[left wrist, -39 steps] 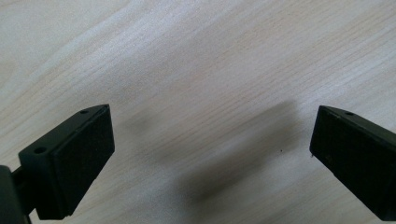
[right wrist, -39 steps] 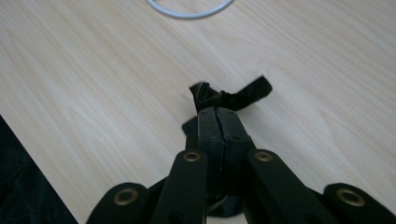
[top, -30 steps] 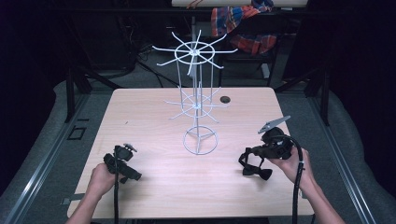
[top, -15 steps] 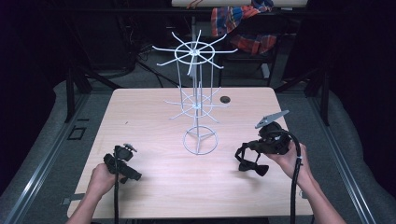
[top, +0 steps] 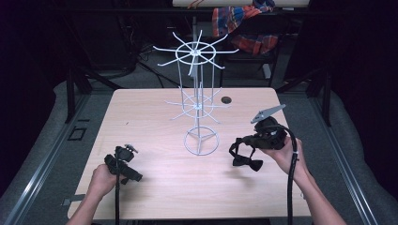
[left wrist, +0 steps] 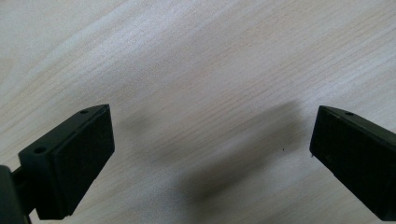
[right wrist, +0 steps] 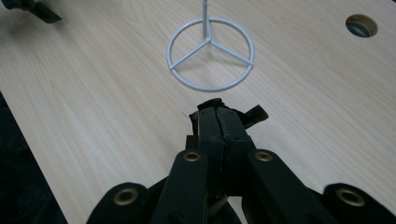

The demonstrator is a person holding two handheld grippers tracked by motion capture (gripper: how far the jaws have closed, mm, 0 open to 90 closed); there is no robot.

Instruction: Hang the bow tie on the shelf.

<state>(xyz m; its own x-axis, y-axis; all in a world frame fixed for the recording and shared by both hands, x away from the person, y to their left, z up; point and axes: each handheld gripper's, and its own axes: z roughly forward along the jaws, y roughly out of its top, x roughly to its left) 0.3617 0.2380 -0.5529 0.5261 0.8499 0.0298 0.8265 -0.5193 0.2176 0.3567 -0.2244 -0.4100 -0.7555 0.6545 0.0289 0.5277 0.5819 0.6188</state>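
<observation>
A black bow tie (top: 248,163) with its strap hangs just above the table, right of the white wire rack (top: 197,108). My right gripper (top: 245,143) is shut on the strap, and its black fabric (right wrist: 252,114) pokes out past the closed tips of the gripper (right wrist: 219,122). The rack's ring base (right wrist: 210,51) lies just ahead of those jaws. My left gripper (top: 126,164) rests low over the front left of the table, held by a hand. Its jaws (left wrist: 210,135) stand wide open with only bare wood between them.
The light wooden table (top: 155,122) has a round cable hole (top: 226,100) behind the rack. The rack's thin arms spread wide at two levels. Dark floor and a chair with plaid cloth (top: 244,23) lie beyond the far edge.
My right gripper has risen and drifted left toward the rack, carrying the bow tie with it. The left gripper has stayed where it was.
</observation>
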